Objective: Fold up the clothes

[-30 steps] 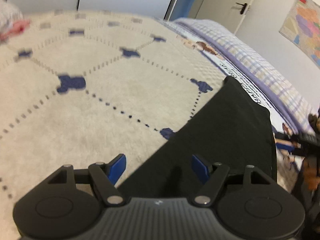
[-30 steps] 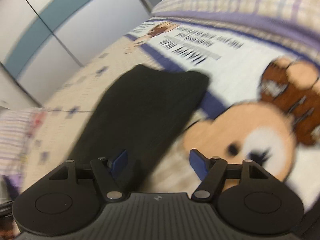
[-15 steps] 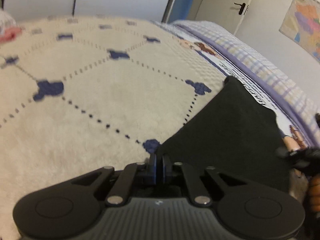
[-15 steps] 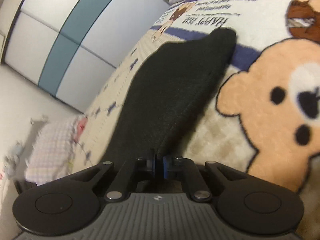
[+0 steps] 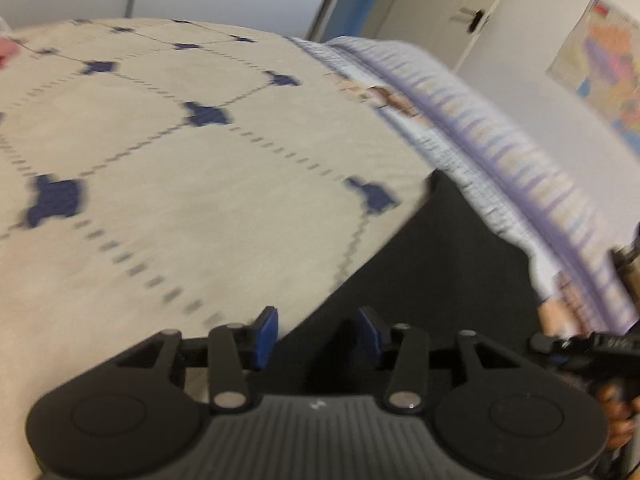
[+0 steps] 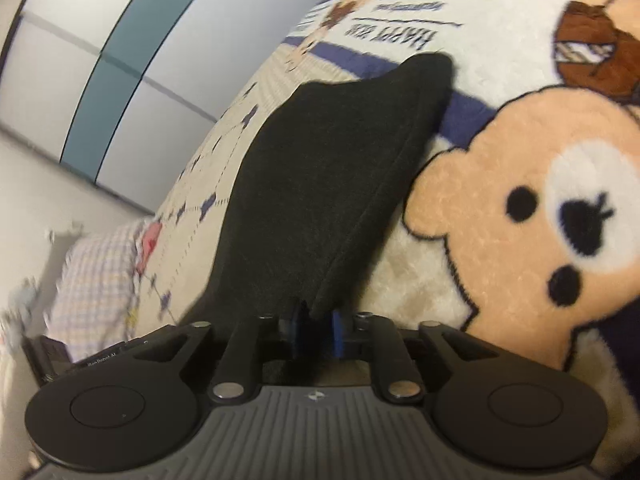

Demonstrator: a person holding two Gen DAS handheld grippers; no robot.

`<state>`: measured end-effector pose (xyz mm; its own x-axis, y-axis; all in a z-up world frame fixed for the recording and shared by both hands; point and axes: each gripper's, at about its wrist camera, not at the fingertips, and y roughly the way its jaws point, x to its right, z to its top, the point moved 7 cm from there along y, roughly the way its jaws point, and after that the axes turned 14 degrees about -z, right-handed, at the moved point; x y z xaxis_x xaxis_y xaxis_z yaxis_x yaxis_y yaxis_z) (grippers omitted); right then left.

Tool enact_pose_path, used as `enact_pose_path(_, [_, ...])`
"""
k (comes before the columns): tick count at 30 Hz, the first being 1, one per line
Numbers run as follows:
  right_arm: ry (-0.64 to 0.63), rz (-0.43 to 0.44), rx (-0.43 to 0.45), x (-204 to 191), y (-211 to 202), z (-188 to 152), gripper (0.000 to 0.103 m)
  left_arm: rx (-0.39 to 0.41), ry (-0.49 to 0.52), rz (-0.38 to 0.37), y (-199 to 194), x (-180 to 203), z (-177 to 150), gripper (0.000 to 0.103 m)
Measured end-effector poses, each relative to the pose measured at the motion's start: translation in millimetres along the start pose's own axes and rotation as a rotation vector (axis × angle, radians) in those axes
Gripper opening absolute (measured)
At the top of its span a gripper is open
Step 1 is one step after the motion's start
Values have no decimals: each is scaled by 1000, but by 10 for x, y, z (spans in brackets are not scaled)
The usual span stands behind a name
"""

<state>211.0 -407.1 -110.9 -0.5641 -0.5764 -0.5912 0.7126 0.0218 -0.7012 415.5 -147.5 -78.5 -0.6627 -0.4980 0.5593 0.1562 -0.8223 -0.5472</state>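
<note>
A black garment [image 5: 448,280] lies flat on the bed; it also shows in the right wrist view [image 6: 332,168]. My left gripper [image 5: 318,334] is open, its blue pads [image 5: 266,330] apart over the garment's near left corner, holding nothing. My right gripper [image 6: 316,324] has its jaws slightly apart around the garment's near right corner, and the cloth edge sits between the blue pads [image 6: 337,330]. The other gripper and the hand holding it show at the right edge of the left wrist view [image 5: 592,352].
The bed has a cream blanket with blue diamond marks [image 5: 200,160] and a bear-print blanket [image 6: 540,208]. A checked pillow [image 6: 96,272] lies at the far left. Wardrobe doors [image 6: 140,52], a door [image 5: 460,12] and a wall map [image 5: 600,48] stand behind.
My left gripper was shut on the garment corner half a second ago and has opened, letting it go. My right gripper's jaws have parted slightly. Both views have shifted a little.
</note>
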Motion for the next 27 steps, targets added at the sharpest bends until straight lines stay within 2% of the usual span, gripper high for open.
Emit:
enact_pose_path(2, [41, -23, 19, 50, -30, 133, 41, -25, -44, -72, 285, 40, 117, 53])
enact_pose_path(6, [146, 9, 19, 239, 82, 371, 41, -97, -148, -148, 902, 69, 314, 56])
enact_pose_path(8, [189, 36, 31, 327, 153, 480, 40, -79, -167, -188, 1082, 106, 409, 58])
enact_pose_path(10, [188, 51, 83, 349, 211, 532, 32, -62, -192, -213, 1242, 132, 500, 58])
enact_pose_path(12, [168, 42, 138, 362, 256, 558, 11, -63, -191, -222, 1387, 187, 552, 58])
enact_pose_path(13, [155, 25, 155, 384, 271, 573, 5, -69, -176, -229, 1440, 232, 573, 59])
enact_pose_path(15, [143, 10, 167, 412, 215, 594, 5, -78, -148, -242, 1525, 310, 613, 66])
enact_pose_path(16, [127, -24, 169, 446, 131, 594, 5, -81, -149, -248, 1541, 322, 631, 69])
enact_pose_path(18, [78, -99, 174, 487, -37, 581, 5, -85, -178, -257, 1567, 310, 667, 69])
enact_pose_path(20, [57, -138, 168, 558, -130, 556, 5, -91, -196, -261, 1588, 308, 680, 68])
enact_pose_path(25, [-6, -156, 152, 614, -112, 515, 4, -156, -135, -271, 1693, 514, 626, 67])
enact_pose_path(26, [-27, -164, 157, 600, -100, 513, 4, -160, -117, -264, 1731, 568, 623, 61])
enact_pose_path(27, [-36, -167, 161, 594, -87, 515, 5, -156, -99, -251, 1758, 606, 621, 51])
